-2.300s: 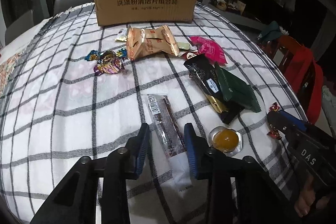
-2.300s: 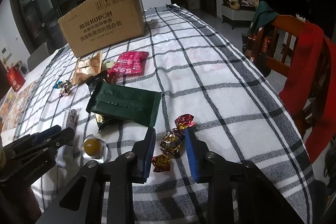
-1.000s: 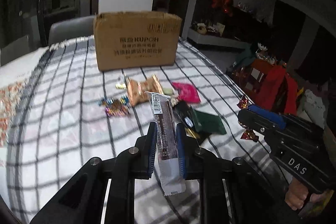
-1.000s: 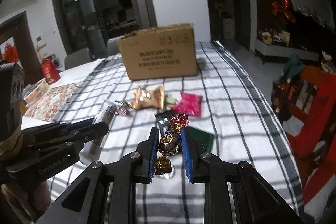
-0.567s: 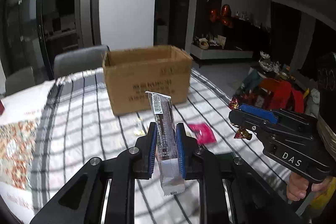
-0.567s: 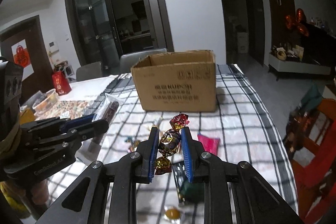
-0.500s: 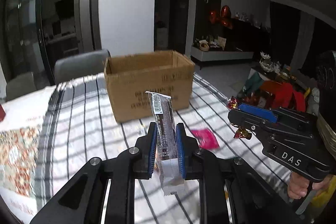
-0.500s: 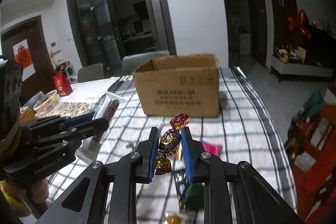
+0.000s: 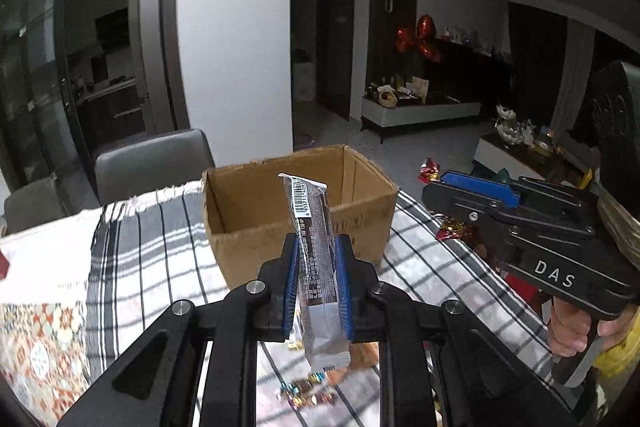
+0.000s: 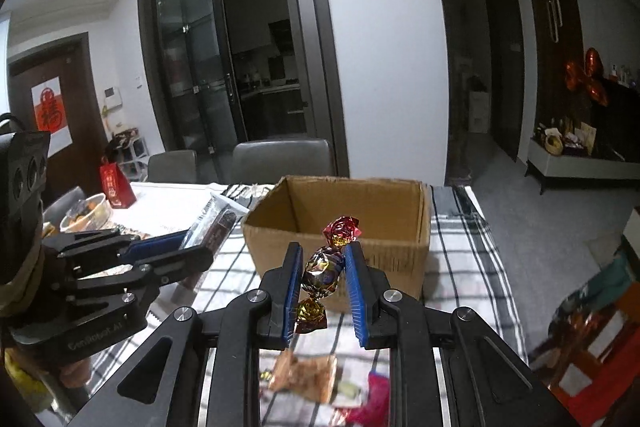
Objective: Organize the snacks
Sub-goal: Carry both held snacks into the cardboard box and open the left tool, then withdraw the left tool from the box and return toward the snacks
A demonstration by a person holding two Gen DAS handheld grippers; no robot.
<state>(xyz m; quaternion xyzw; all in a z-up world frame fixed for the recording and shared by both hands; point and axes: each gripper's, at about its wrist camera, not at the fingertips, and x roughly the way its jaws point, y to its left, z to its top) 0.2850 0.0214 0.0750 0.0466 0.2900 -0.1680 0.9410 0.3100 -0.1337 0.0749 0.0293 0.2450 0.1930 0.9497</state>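
Now, from your left wrist view: your left gripper (image 9: 317, 267) is clamped on the long snack bar (image 9: 316, 259), which stands upright between the blue pads, in the air before the open cardboard box (image 9: 296, 215) on the checked tablecloth (image 9: 160, 259). Your right gripper (image 9: 448, 203) shows at the right (foil ends poking out).

Over to the right wrist view: your right gripper (image 10: 321, 281) is pinched on a foil-wrapped candy (image 10: 325, 269), raised in front of the box (image 10: 400, 251). Loose snacks (image 10: 304, 375) lie blurred on the cloth below.

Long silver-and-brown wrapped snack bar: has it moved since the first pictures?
Yes. The snack bar has been lifted off the checked tablecloth, now before the open cardboard box.
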